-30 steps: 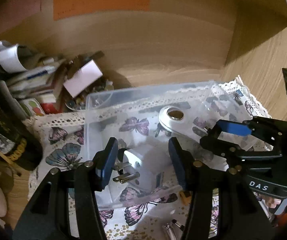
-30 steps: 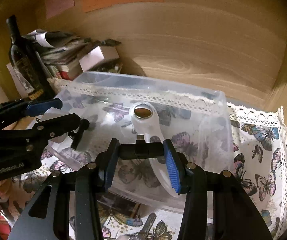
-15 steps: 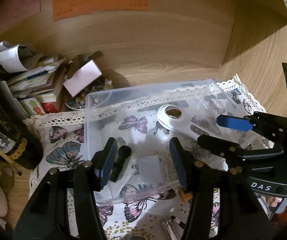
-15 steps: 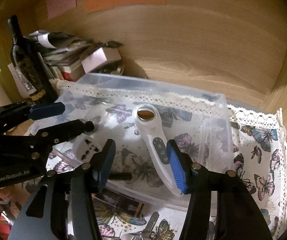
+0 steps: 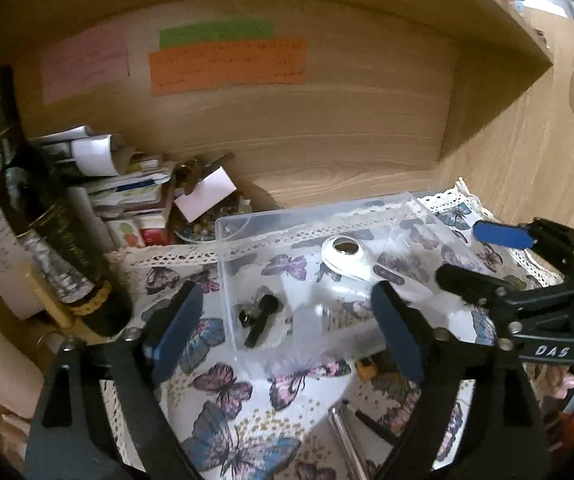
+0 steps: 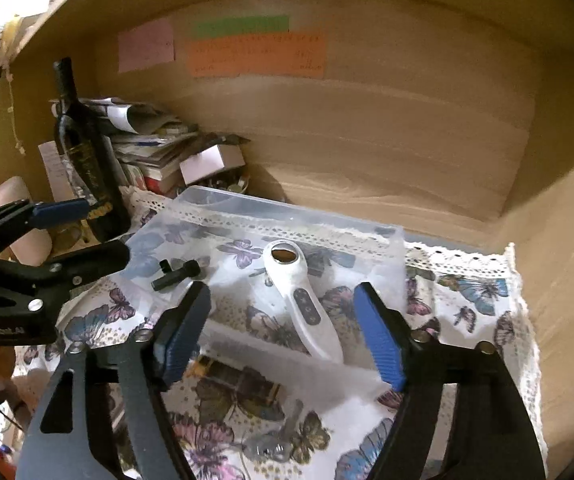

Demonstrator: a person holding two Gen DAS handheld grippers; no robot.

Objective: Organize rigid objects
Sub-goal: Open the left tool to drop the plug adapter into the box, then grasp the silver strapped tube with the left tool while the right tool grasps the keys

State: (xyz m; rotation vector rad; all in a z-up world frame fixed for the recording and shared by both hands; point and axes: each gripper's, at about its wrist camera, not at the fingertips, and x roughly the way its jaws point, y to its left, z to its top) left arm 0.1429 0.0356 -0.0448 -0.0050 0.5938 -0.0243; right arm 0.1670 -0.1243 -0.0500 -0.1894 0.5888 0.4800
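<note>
**Both grippers letting go over the clear bin**

Nearest me, the left gripper (image 5: 287,328) is spreading its jaws with nothing pressed between the blue pads; through the gap the bin's near corner is showing. The right gripper (image 6: 279,332) is opening too, its pads standing clear on either side of the white handheld device (image 6: 301,300), which is lying inside the clear plastic bin (image 6: 397,252) with its round head towards twelve o'clock. At about ten o'clock from it, a small black adapter (image 6: 177,274) is resting on the bin floor, and in the left view a pale translucent block beside that adapter is too blurred to name.

To finish this release well, I would say each gripper should be lifting straight away from the bin, jaws fully wide, so no pad is catching the thin bin wall or nudging the device.

Still waiting on the butterfly tablecloth (image 6: 479,292), at six o'clock of the bin, are a dark battery-like cylinder (image 6: 239,378) and a metal piece (image 5: 343,436). Farther off, at ten o'clock, a wine bottle (image 6: 83,152) is standing beside stacked papers (image 6: 147,140).
</note>
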